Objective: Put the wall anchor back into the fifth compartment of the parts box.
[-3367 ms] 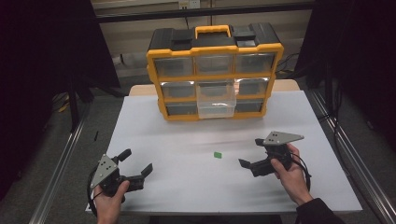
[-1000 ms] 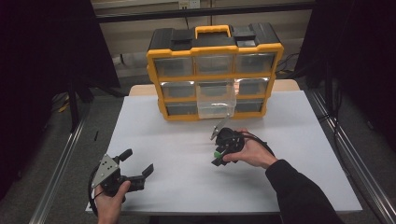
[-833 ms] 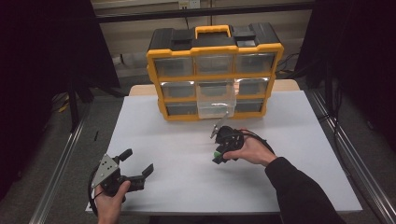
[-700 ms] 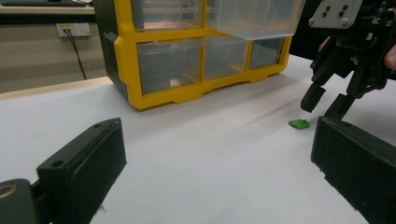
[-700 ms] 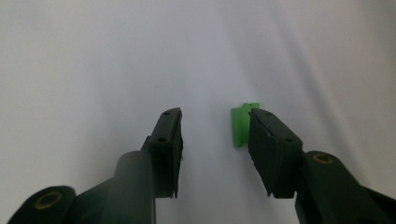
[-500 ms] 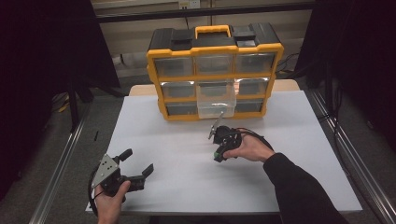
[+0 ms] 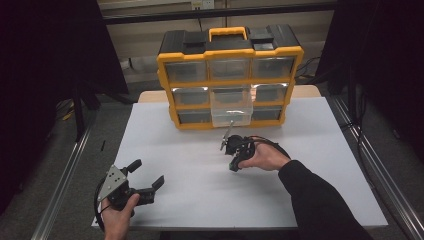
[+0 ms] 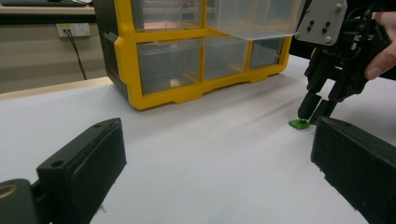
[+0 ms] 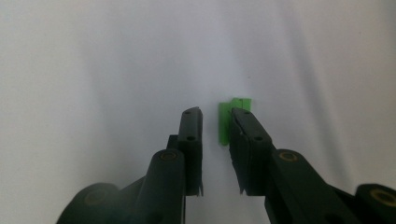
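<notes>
A small green plastic piece [image 9: 227, 122] lies flat on the white table [image 7: 200, 200]. My right gripper [image 9: 215, 114] points down over it, and its jaws have just been closing. The piece rests against the right-hand jaw, with a gap left at the other jaw. The left gripper view has that gripper [image 8: 314, 109] standing on the green piece [image 8: 299, 123]. From above, the right gripper [image 7: 233, 166] is at the table's middle. My left gripper [image 7: 146, 173] rests open near the front left with nothing between its jaws [image 8: 219, 135].
A yellow and black drawer organizer [image 7: 230, 75] stands at the back of the table. Its lower middle clear drawer [image 7: 231, 112] is pulled out toward me, just behind the right gripper. The organizer [image 8: 126, 56] and drawer [image 8: 252, 18] also fill the left gripper view's background.
The right hand came from the table's right side to the green piece at the middle. Its jaws have narrowed around the piece. The left hand has stayed put.
</notes>
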`<state>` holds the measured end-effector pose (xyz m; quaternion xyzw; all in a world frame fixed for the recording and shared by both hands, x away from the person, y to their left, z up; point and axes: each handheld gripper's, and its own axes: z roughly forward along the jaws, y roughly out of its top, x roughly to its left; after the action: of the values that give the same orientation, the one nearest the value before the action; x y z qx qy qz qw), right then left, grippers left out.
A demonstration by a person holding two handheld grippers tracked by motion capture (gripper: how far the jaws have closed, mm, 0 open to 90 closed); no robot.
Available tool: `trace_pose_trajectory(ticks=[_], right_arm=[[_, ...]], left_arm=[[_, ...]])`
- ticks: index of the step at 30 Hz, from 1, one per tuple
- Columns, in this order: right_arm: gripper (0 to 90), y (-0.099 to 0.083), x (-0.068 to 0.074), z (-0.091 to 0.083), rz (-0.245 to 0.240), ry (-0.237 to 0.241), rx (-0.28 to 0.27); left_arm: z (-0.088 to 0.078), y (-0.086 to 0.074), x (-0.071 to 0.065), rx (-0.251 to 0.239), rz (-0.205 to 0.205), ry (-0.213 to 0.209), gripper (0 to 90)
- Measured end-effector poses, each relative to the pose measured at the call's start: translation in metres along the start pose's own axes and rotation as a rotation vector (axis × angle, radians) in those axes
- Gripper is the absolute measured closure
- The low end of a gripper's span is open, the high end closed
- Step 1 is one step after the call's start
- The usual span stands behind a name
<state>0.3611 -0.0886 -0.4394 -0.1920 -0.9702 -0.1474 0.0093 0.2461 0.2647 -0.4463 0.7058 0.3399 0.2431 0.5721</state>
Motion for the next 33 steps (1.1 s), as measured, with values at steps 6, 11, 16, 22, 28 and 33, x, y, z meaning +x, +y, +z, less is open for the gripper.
trace_pose_trajectory(ticks=[6,11,16,22,28,33], right_arm=[[76.0,0.001,-0.003,0.005,0.002,0.0,0.018],[77.4,0.001,-0.003,0.006,0.014,-0.003,0.024],[77.5,0.002,-0.003,0.005,-0.013,-0.007,0.009],[78.6,0.002,0.0,0.008,-0.01,0.0,0.023],[79.3,0.002,0.0,0.011,-0.032,0.003,0.029],[80.1,0.003,0.002,0.011,-0.017,0.002,0.042]], left_arm=[[0.0,0.0,0.0,0.001,0.001,-0.001,3.1],[0.0,0.0,0.0,0.0,0.001,0.001,3.0],[0.0,0.0,0.0,0.001,0.0,0.005,2.9],[0.0,0.0,0.0,0.001,-0.001,0.002,2.9],[0.0,0.0,0.0,0.002,0.0,0.002,3.0],[0.0,0.0,0.0,0.003,0.001,0.001,2.9]])
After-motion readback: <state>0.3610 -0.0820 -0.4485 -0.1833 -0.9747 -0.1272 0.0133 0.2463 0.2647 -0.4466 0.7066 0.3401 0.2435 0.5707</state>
